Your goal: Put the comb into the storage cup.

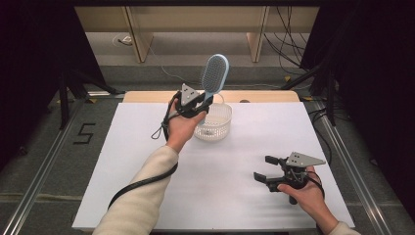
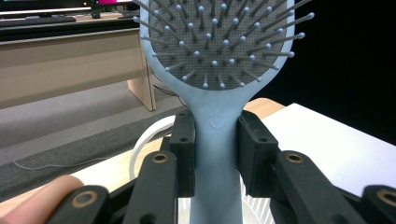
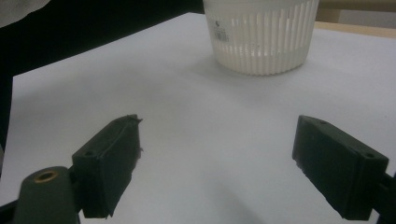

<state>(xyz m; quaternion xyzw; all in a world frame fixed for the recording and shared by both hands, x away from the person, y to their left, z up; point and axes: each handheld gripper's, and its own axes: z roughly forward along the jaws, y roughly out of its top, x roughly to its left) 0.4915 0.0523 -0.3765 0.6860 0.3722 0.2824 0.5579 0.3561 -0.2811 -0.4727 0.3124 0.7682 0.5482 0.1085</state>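
**Mia:** The hairbrush (image 1: 214, 76) was light blue. Where was it?

**Ben:** It was right above the white basket (image 1: 221, 128), held up in the air. Its handle pointed down at the basket, and its round head was at the top, past the basket's far side.

**Mia:** What held it?

**Ben:** The left gripper (image 1: 203, 105) did. Its two black jaws were squeezed on the handle, one on each side. In the left gripper view, the hairbrush (image 2: 215, 140) stood straight up between the pads, and its little grey pins with round tips faced the camera.

**Mia:** Could you see the basket there too?

**Ben:** A bit. The basket's (image 2: 142, 144) white rim curved behind the jaws, and some of its slats showed below the handle.

**Mia:** Where was the other one?

**Ben:** The right gripper (image 1: 267, 170) was well away from the basket, nearer the person, over the white table (image 1: 147, 161). Its jaws were wide apart, with nothing between them.

**Mia:** What did its camera see?

**Ben:** The right gripper (image 3: 217, 161) pointed at the basket (image 3: 261, 42). The basket sat on the table (image 3: 187, 107) beyond the jaws, and a small label was stuck on its side.
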